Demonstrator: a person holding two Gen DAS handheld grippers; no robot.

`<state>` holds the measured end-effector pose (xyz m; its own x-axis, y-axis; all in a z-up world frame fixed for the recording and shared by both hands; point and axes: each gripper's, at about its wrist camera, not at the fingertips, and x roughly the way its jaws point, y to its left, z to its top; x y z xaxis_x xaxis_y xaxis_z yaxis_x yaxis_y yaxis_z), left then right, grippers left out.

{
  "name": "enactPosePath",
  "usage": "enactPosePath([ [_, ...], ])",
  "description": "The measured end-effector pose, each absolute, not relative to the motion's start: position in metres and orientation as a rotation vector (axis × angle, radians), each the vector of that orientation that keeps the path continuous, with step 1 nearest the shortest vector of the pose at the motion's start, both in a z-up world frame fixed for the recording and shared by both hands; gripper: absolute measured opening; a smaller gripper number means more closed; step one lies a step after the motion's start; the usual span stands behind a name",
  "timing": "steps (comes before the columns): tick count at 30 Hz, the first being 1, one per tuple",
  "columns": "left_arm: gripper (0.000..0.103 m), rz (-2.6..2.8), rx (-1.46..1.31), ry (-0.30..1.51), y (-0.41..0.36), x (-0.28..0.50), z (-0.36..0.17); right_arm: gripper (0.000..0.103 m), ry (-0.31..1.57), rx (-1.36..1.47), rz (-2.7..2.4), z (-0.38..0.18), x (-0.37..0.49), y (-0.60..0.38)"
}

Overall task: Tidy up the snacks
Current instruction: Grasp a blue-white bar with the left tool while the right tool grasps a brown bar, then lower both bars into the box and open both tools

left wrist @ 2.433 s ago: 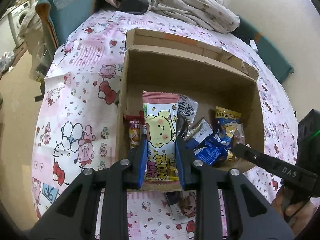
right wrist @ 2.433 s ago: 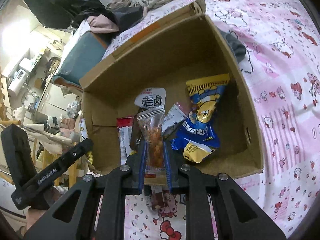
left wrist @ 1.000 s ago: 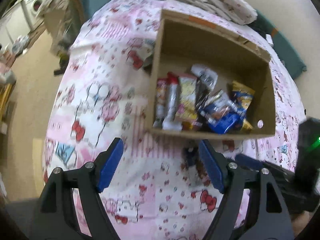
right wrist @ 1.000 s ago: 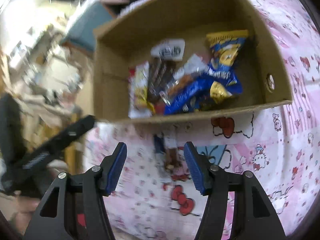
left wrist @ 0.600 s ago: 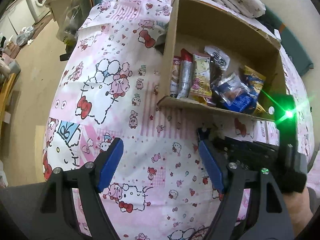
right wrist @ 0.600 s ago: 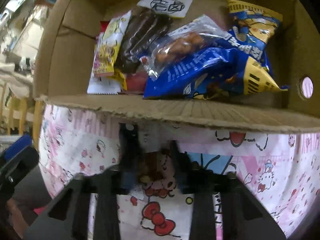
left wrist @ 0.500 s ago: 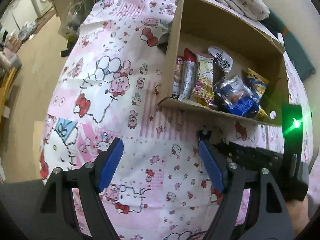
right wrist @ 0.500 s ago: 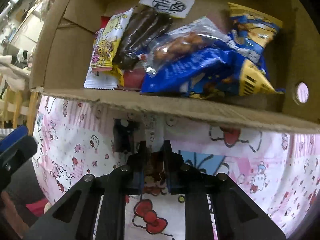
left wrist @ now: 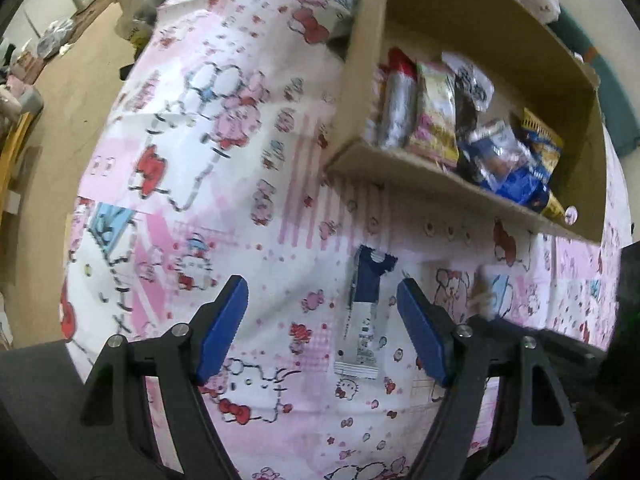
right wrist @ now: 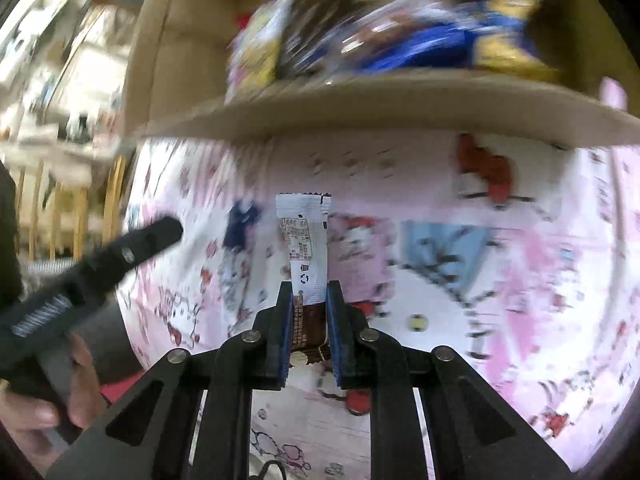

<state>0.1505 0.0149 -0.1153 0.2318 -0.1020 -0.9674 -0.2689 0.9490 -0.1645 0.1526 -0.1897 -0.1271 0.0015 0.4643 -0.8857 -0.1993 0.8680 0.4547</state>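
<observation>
A blue and white snack packet (left wrist: 362, 312) lies flat on the cartoon-print sheet, in front of the cardboard box (left wrist: 440, 184). My left gripper (left wrist: 320, 288) hangs over it. Its jaws are closing with the packet between them, nearer the right pad (left wrist: 420, 332), and neither pad touches it. My right gripper (right wrist: 310, 288) is shut on the brown end of a white and brown snack bar (right wrist: 306, 232), whose white end sticks out toward the box (right wrist: 380, 108). The blue packet (right wrist: 240, 224) lies just left of that bar.
Several snack packets (left wrist: 436, 120) fill the box. The pink and white sheet (left wrist: 224, 184) spreads to the left, with bare floor (left wrist: 72, 64) beyond its edge. A hand (right wrist: 40, 404) holds the left gripper's body (right wrist: 100, 264) at the left of the right wrist view.
Both grippers sank toward the sheet in front of the box. The right one closed on the white and brown bar. The left one now straddles the blue packet, its fingers slightly narrower.
</observation>
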Motion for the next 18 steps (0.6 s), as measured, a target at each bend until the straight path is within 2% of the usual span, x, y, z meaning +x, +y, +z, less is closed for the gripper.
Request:
enactPosePath([
  [2, 0.064, 0.081, -0.302, 1.373, 0.003, 0.154, -0.127, 0.017, 1.472, 0.25, 0.499, -0.123, 0.153, -0.2],
  [5, 0.062, 0.017, -0.167, 1.443, -0.025, 0.156, -0.148, 0.017, 1.458, 0.269, 0.477, -0.118, 0.158, -0.213],
  [7, 0.018, 0.01, -0.031, 1.438, -0.038, 0.154, -0.151, 0.017, 1.457, 0.273, 0.471, -0.119, 0.155, -0.215],
  [8, 0.013, 0.027, 0.016, 1.431, -0.039, 0.154, -0.147, 0.017, 1.454, 0.277, 0.471, -0.119, 0.152, -0.215],
  [14, 0.014, 0.002, -0.149, 1.371, -0.016, 0.13, -0.096, 0.017, 1.43, 0.31, 0.53, -0.095, 0.139, -0.22],
  [18, 0.014, 0.001, -0.173, 1.238, -0.007, 0.113, -0.045, 0.017, 1.389, 0.346, 0.605, -0.071, 0.122, -0.224],
])
